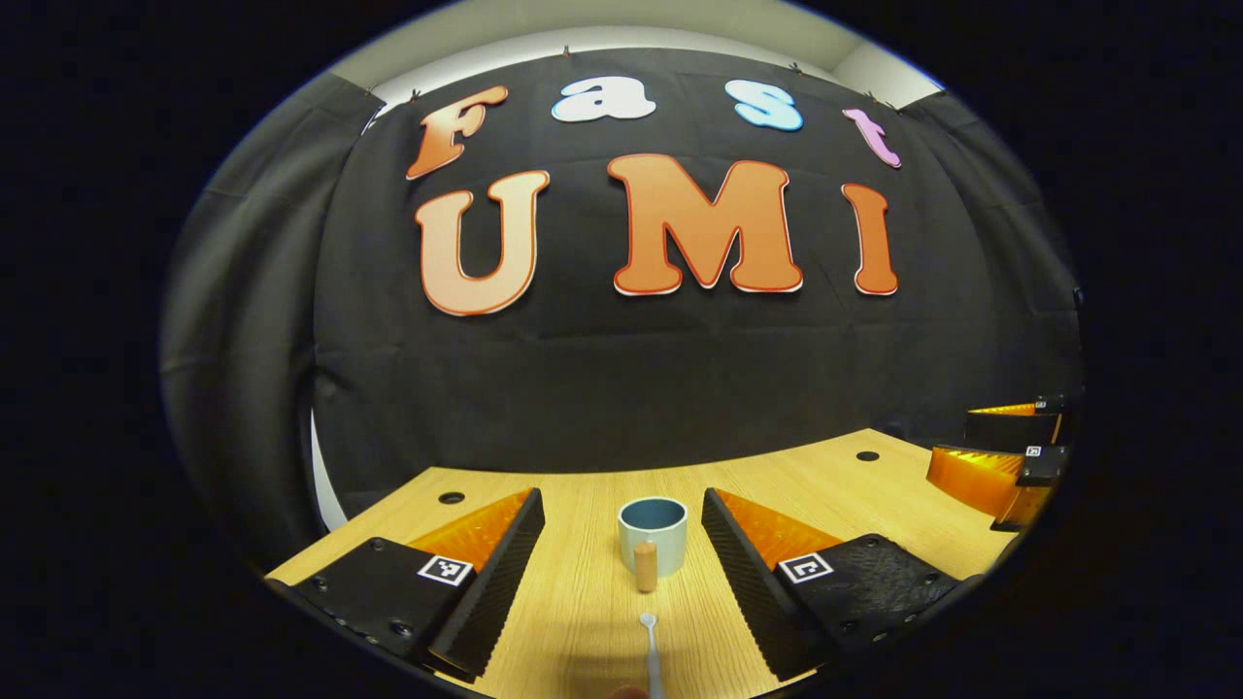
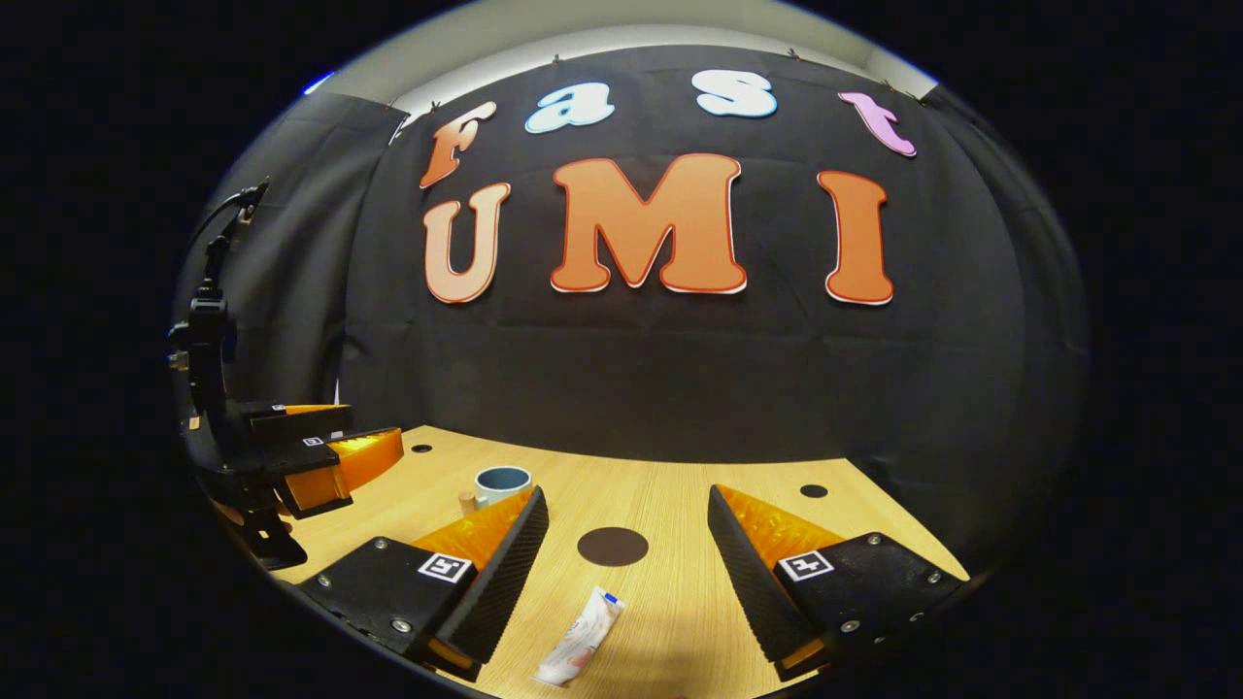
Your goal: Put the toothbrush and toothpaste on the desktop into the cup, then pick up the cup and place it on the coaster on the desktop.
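We judge the toothbrush (image 1: 649,649), lying near on the surface (image 1: 583,602) before the cup (image 1: 653,534) between the released left hand-held gripper (image 1: 621,563), light and slippery: pinch its handle mid-length.

Left gripper view: low over the desk (image 1: 583,602), facing the wall, cup (image 1: 653,532) near at 12 o'clock. Right gripper view: same heading, cup (image 2: 502,482) farther at 11 o'clock. Both share desk, cup, wall.
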A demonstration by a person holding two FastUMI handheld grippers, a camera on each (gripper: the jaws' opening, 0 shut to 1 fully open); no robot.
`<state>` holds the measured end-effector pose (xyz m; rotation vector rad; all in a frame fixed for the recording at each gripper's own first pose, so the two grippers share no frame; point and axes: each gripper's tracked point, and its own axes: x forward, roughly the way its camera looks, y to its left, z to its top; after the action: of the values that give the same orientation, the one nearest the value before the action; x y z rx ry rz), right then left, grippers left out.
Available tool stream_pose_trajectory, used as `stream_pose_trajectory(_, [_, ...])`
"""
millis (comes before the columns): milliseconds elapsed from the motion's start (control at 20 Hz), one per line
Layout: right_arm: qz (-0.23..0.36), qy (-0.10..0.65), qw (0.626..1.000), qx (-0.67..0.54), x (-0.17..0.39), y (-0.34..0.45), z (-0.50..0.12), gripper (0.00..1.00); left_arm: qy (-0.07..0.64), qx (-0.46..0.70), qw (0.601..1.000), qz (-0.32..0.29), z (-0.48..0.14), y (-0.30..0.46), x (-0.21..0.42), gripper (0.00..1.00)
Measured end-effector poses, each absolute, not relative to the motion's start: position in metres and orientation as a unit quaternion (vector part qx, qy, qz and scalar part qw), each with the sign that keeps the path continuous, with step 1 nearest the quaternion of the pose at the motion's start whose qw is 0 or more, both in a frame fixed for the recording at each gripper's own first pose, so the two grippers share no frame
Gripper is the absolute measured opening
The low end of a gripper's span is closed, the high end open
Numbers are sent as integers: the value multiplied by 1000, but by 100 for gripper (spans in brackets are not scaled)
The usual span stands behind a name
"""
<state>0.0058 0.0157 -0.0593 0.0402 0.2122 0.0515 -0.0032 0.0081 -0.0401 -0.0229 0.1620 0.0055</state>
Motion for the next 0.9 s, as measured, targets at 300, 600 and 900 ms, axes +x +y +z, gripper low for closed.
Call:
stream_pose_trajectory(300, [36,175,982,57,3,25,-102,99,185,-17,982,-24,-96,0,-7,98])
stream_pose_trajectory(600, [34,247,967,60,-1,28,-156,99,250,-5,967,-36,-137,-8,-13,99])
stream_pose_trajectory(900, [36,308,949,57,-1,33,-199,99,316,-13,947,-48,-185,-19,-24,99])
